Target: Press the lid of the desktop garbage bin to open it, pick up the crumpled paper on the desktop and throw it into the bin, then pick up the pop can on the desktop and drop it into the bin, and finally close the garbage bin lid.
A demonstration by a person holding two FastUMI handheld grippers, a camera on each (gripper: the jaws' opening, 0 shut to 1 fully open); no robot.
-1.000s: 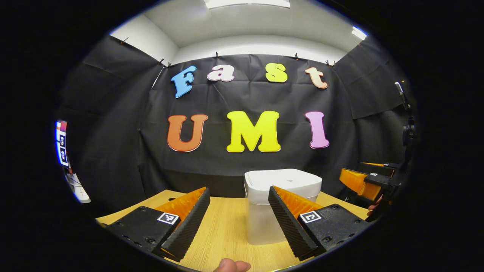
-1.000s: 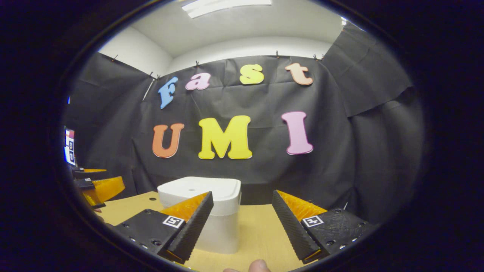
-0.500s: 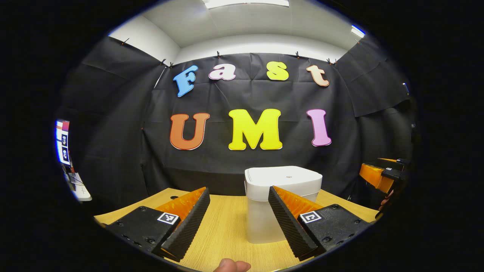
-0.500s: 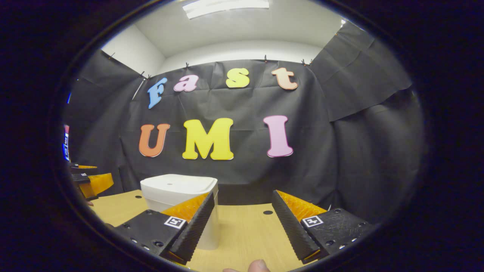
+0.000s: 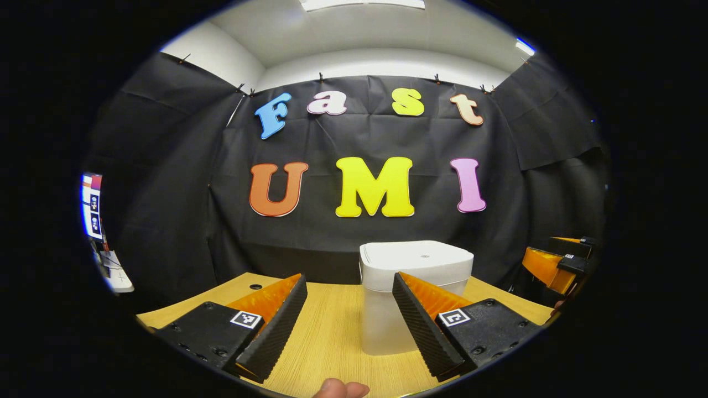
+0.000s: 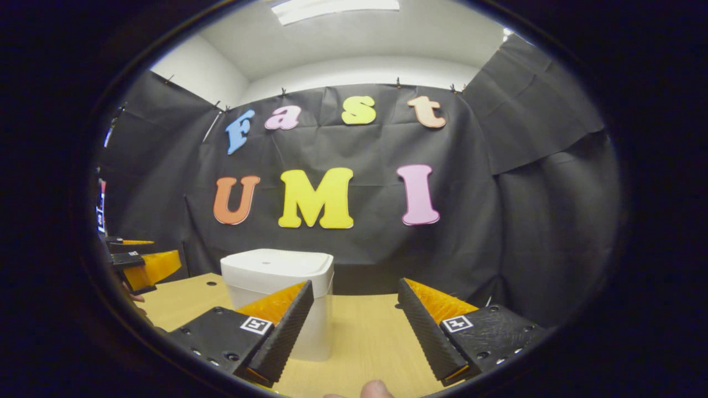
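Left gripper view: wooden desk (image 5: 332,337), white plastic bin (image 5: 412,293) upright ahead, lid (image 5: 416,255) down. Probably light, smooth, tippy; best pressed straight down mid-lid. Left gripper (image 5: 349,326) spread, empty. Right gripper (image 6: 355,331) spread, empty, near bin.

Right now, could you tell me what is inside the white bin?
I cannot tell: the bin stands on the table with its lid down, covering the inside.

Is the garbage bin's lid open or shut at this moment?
Shut. The lid lies flat and level on the bin, its rim seated all round. Neither gripper touches it.
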